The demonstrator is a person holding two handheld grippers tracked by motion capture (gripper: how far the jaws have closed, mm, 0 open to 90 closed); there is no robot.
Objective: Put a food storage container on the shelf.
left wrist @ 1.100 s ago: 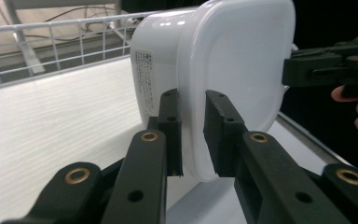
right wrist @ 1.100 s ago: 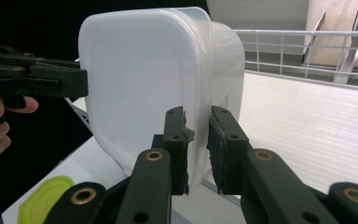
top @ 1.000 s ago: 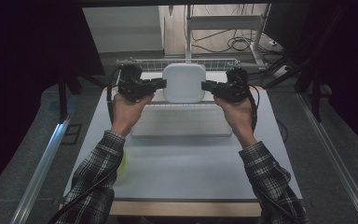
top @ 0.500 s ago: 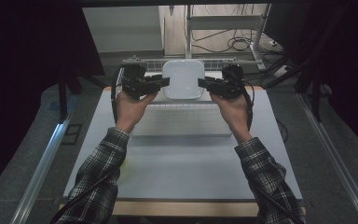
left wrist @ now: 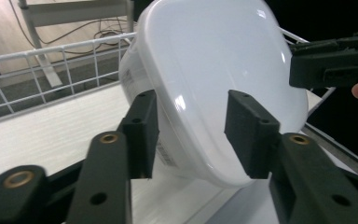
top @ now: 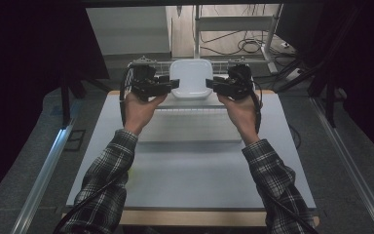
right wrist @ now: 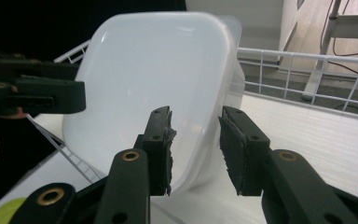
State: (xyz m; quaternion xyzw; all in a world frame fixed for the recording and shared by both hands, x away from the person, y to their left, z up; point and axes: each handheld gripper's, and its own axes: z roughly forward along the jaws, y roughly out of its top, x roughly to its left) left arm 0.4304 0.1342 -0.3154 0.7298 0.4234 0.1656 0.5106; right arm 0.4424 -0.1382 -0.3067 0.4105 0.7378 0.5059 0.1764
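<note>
A white plastic container with rounded corners leans bottom up in a white wire rack at the table's far end. My left gripper is at its left edge and my right gripper at its right edge, the two facing each other. In the left gripper view the container's rim lies between the jaws of the left gripper, with gaps at both pads. In the right gripper view its side wall runs between the jaws of the right gripper, also untouched. Both pairs of jaws have just been opening.
A long white ribbed tray lies on the grey table top in front of the rack. A yellow-green thing lies low at the left. Behind the rack are a shelf frame and floor cables. Dark curtains flank the table.
Both pairs of jaws stand wider apart than before and no longer pinch the container's edges. The container rests slightly farther back in the rack; the hands have barely shifted.
</note>
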